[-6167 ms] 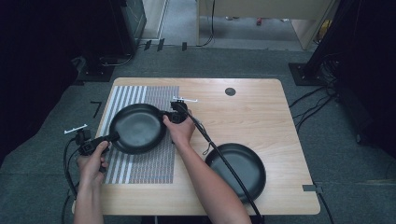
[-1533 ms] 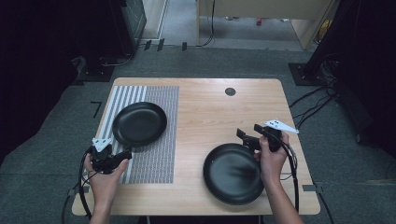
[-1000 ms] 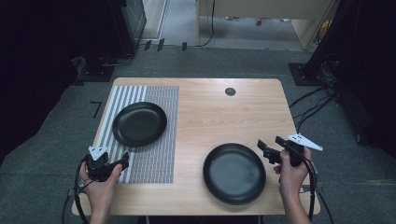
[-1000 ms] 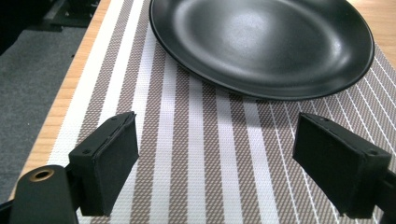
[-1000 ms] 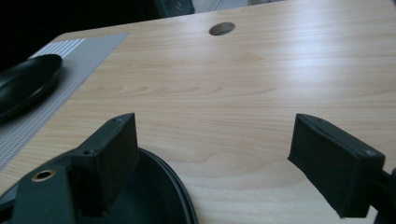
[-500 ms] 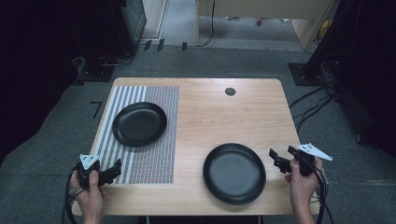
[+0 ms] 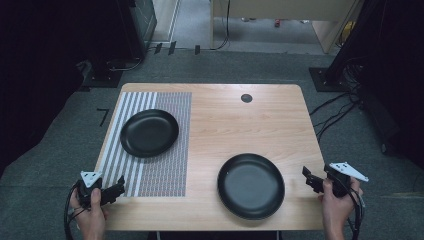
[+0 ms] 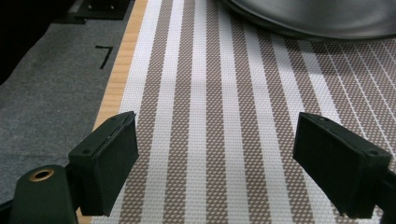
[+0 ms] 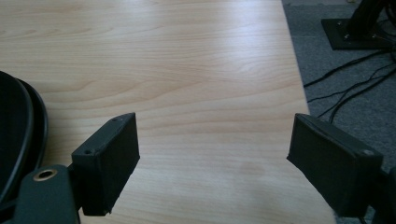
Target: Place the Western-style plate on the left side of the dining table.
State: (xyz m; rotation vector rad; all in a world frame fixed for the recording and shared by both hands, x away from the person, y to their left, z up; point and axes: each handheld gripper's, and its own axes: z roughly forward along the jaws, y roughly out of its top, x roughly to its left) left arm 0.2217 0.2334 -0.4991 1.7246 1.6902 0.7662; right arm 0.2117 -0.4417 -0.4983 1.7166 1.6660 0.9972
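Observation:
A black plate (image 7: 149, 132) rests on the striped placemat (image 7: 145, 175) at the table's left; its rim (image 8: 308, 18) shows at the top of the left gripper view. A second black plate (image 7: 251, 185) lies on bare wood near the front right, and its edge (image 9: 18, 135) appears at the left of the right gripper view. My left gripper (image 7: 119, 187) is held at the front left corner over the mat, open and holding nothing (image 8: 224, 163). At the table's right front edge my right gripper (image 7: 309, 180) stands open too, with nothing between its jaws (image 9: 215, 158).
The wooden table (image 7: 240, 125) has a small dark round disc (image 7: 246, 98) near its far edge. Grey carpet surrounds it, with cables (image 7: 335, 110) on the floor at the right and dark equipment stands (image 7: 115, 70) beyond the far left corner.
Both hands have drawn back toward the table's front edge, apart from the plates, left toward the left corner, right toward the right edge. Both plates lie still.

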